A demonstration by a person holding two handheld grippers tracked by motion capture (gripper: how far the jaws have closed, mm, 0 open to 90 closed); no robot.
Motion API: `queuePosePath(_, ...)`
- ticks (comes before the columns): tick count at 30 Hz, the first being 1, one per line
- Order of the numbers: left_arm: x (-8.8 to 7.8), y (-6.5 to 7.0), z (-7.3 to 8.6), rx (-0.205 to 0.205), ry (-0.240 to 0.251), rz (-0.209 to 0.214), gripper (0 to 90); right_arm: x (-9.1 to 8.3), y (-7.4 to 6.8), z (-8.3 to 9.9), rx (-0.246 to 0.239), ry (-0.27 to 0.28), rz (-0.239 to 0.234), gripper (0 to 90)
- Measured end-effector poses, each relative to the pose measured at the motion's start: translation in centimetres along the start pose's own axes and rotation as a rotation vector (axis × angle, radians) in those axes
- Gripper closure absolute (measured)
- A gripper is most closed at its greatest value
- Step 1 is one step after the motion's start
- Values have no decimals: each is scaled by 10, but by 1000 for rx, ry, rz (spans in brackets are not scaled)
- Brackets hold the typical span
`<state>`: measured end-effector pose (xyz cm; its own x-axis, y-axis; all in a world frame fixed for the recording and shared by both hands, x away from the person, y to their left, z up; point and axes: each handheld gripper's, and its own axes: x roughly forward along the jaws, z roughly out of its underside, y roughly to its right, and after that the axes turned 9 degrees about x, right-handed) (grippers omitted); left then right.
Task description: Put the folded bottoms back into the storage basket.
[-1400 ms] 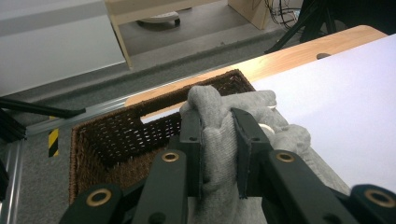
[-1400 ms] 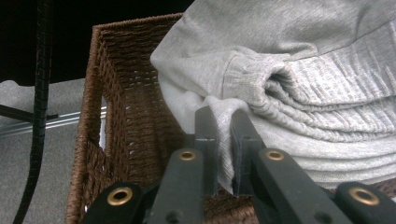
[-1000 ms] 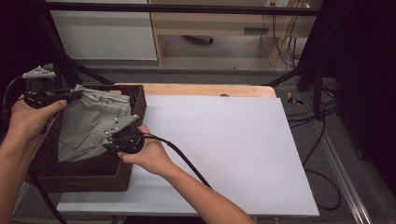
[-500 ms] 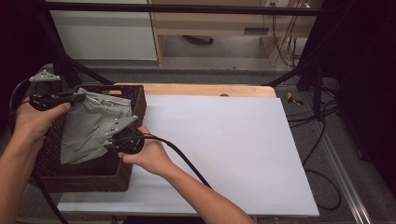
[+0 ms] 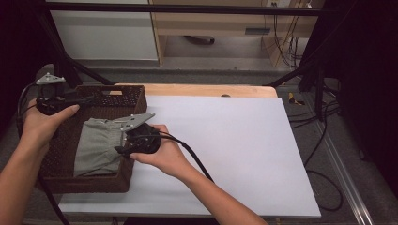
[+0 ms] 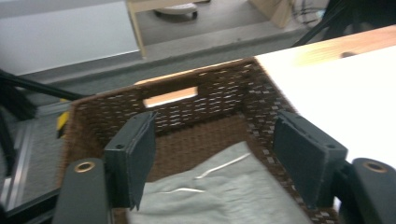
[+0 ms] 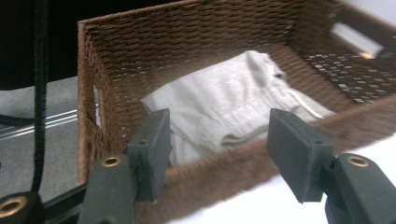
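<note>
Grey shorts [image 5: 96,145] lie loose in the brown wicker basket [image 5: 84,183] at the left end of the white surface [image 5: 234,154]. Both tongs, left [image 5: 89,99] and right [image 5: 118,151], have just been opening; nothing between the jaws. Risks: soft jersey cloth could bunch or unfold, the drawstring [image 7: 303,103] could snag the coarse weave, and a hand could nudge the light, rectangular basket.
</note>
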<state>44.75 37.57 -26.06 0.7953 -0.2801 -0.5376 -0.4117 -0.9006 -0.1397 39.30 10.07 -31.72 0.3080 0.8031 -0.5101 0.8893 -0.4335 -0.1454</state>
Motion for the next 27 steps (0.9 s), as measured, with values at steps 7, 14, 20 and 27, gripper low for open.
queuePosePath(7,-9,26,8,-34,6,37,220,-36,6,7,-2,32,60,289)
queuePosePath(14,-18,58,13,11,9,45,132,-58,17,10,21,27,109,97)
queuePosePath(20,-19,77,21,38,20,47,103,-69,30,14,50,27,137,66)
queuePosePath(27,-16,90,36,28,23,77,103,-79,40,20,58,45,160,56)
